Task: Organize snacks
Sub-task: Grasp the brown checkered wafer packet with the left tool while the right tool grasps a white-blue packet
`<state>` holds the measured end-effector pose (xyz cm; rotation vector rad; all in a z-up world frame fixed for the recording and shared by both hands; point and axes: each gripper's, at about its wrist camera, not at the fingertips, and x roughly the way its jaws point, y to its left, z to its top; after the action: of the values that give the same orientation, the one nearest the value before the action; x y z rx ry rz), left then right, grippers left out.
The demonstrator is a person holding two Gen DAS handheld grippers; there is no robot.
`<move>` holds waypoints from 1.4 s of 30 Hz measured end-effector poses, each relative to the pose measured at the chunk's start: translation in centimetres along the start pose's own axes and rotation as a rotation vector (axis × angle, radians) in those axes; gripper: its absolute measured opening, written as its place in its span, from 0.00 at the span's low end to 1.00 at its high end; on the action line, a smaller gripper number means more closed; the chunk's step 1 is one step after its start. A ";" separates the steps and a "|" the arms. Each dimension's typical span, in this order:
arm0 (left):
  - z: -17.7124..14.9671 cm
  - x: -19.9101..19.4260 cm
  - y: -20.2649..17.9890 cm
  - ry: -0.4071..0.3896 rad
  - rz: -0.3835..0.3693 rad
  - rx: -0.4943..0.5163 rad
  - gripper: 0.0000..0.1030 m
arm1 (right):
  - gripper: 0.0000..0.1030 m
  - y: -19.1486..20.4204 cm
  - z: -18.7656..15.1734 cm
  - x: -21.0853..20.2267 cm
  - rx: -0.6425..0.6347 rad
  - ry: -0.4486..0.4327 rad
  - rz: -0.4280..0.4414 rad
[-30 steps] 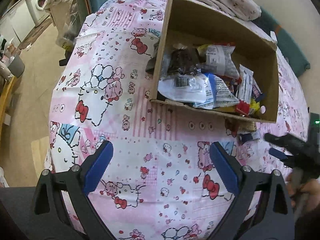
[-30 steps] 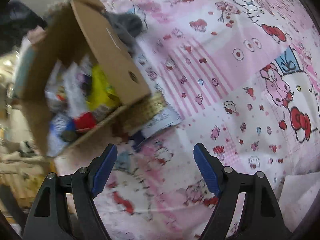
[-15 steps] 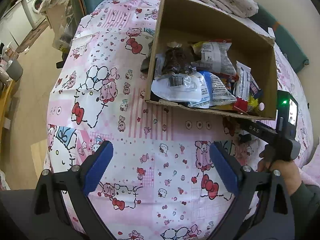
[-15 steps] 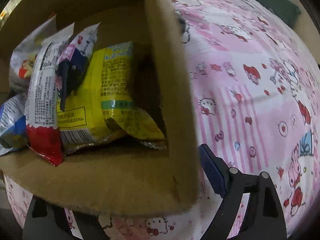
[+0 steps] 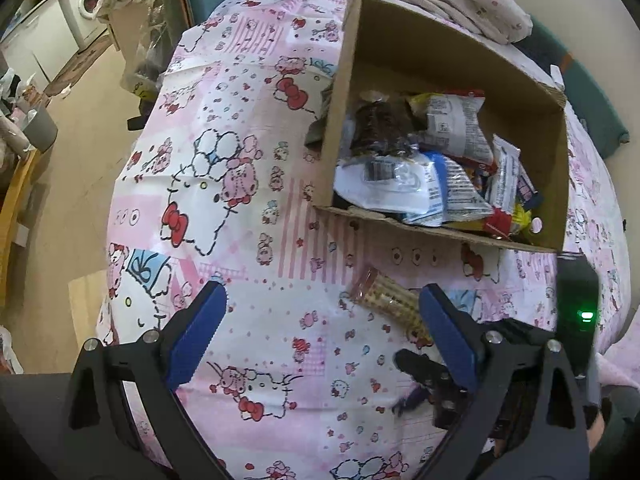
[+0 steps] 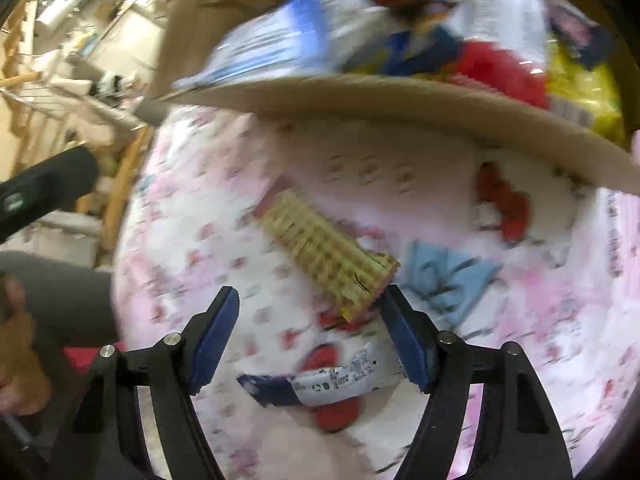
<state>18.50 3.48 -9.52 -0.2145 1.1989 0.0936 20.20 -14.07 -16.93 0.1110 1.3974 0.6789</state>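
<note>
The right gripper [image 6: 310, 332] tilts steeply down at the cloth, its jaws standing apart and just now closing a little, with nothing pressed between the blue pads. A small blue-and-white wrapped bar [image 6: 320, 384] lies flat on the cloth in the gap between them, and the near end of a long clear-wrapped wafer pack [image 6: 328, 256] reaches just ahead of the right-hand pad; motion blur keeps me from telling whether the two touch. Beyond the wafer pack, the brown cardboard box [image 6: 400, 100] crosses the top of this view, its crinkly foil and plastic packets smeared and cut off. The left gripper [image 5: 320, 344] also points steeply down, its jaws wide and empty over the pink cartoon-print tablecloth [image 5: 248, 184]. Its right-hand finger hides part of the wafer pack, and behind that finger the other gripper's black frame shows only in pieces. Farther ahead to the right sits the open box, heaped with snack bags.
</note>
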 end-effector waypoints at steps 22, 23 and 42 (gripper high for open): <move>-2.5 10.4 -4.9 0.285 -0.021 -0.255 0.53 | 0.74 -9.0 -7.0 -8.4 0.644 -0.129 -0.005; -2.5 10.4 -5.1 0.275 -0.007 -0.241 0.47 | 0.74 -9.1 -7.0 -8.4 0.646 -0.129 -0.001; -2.1 6.3 -0.2 0.285 -0.034 -0.086 0.06 | 0.49 -3.0 -6.2 -1.1 0.640 0.005 0.105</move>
<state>18.94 2.61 -16.10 -0.3318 1.4757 0.0868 15.59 -18.96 -18.61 0.6907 1.5790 0.2931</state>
